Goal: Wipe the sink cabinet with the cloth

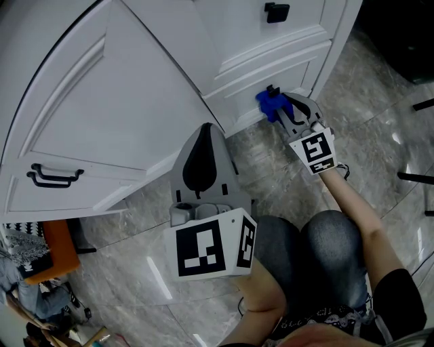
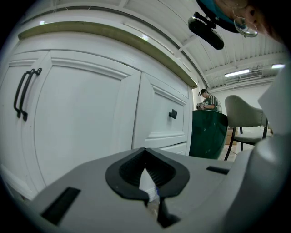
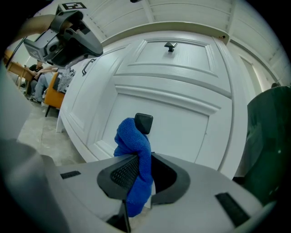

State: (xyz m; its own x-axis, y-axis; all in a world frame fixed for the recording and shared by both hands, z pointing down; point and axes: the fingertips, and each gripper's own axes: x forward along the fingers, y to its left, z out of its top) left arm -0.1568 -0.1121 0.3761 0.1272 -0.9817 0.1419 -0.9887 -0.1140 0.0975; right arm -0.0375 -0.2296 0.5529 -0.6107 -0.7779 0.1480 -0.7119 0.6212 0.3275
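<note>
The white sink cabinet [image 1: 122, 101] fills the upper left of the head view. My right gripper [image 1: 279, 108] is shut on a blue cloth [image 1: 268, 104], which it holds against the cabinet's lower right panel. In the right gripper view the cloth [image 3: 134, 150] hangs bunched between the pads of that gripper [image 3: 143, 157], just in front of a black knob [image 3: 144, 122]. My left gripper [image 1: 206, 130] hovers near the middle door's lower corner, shut and holding nothing. In the left gripper view the tips of that gripper [image 2: 145, 151] meet, facing the white doors [image 2: 86, 123].
A black bar handle [image 1: 54, 176] is on the left door and a second knob [image 1: 276, 11] on the upper drawer. A dark green bin [image 2: 207, 134] and a chair [image 2: 243, 116] stand to the cabinet's right. The person's knees [image 1: 325, 237] are over the marble floor, with an orange seat [image 1: 51, 251] at the left.
</note>
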